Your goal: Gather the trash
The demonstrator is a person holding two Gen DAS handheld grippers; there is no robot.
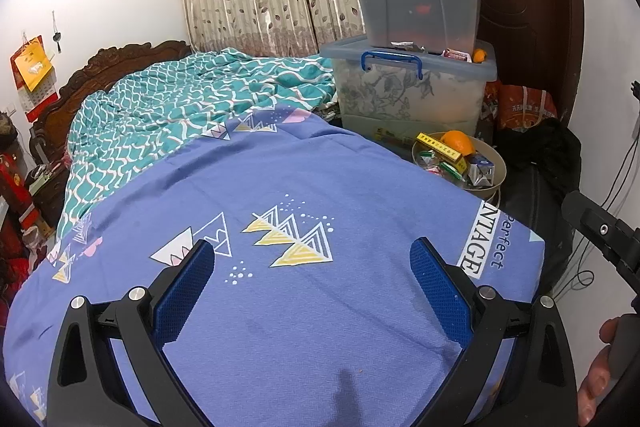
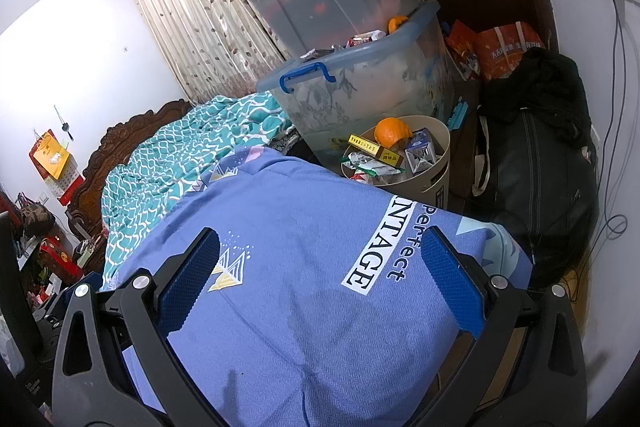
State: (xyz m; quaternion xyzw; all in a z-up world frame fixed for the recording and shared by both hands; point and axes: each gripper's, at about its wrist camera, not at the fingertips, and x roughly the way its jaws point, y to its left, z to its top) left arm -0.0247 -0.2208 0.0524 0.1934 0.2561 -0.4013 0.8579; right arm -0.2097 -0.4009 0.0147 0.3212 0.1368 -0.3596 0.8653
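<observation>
While both hand-held grippers hover spread wide and empty over the blue bedspread (image 2: 304,267), the trash bin (image 2: 434,171), holding wrappers, boxes and an orange, stands beyond the bed's far right corner, nearer the right hand-held gripper (image 2: 320,291) than the left hand-held gripper (image 1: 312,291).

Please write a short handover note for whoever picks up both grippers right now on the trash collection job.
Left gripper: open, empty, over the purple patterned bedsheet.
Right gripper: open, empty, over the same sheet near its printed label.
Round beige trash bin: beside the bed, below the clear plastic storage box with the blue handle. It already holds an orange peel, a yellow carton and crumpled wrappers.
Done: no trash shows on the visible sheet.
Left: wrappers and another orange piece lie on the storage box lid; probably collect those next.
</observation>
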